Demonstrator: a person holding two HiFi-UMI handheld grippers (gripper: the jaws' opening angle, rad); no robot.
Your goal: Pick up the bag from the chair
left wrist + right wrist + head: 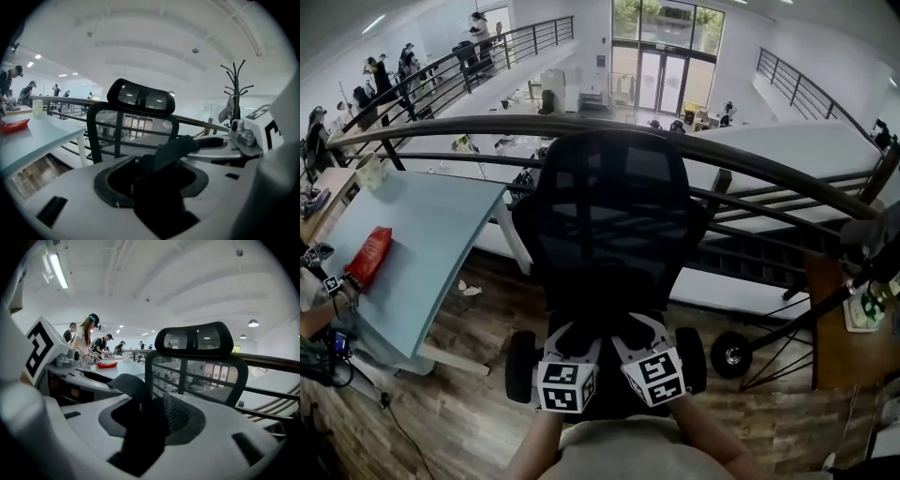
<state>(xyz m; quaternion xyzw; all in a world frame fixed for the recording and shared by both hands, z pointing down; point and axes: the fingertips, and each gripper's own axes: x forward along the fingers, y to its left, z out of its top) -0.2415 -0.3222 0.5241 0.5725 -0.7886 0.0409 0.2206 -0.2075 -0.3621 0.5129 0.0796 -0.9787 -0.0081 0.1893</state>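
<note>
At the chair (pixel 614 216) seat, the left gripper (pixel 574 345) and right gripper (pixel 645 339) sat side by side, both clamped on the bag (pixel 161 185).

An open-plan office on a mezzanine — mesh chair (pixel 614 234), pale desk (pixel 431 244), railing (pixel 787 169). People (pixel 88 341) work beyond.

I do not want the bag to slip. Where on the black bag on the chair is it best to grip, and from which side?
Probably the strap, which rises as a flat band above the soft bag. Come from the front of the chair, since its backrest closes the far side. The left gripper and right gripper look shut on it there.
</note>
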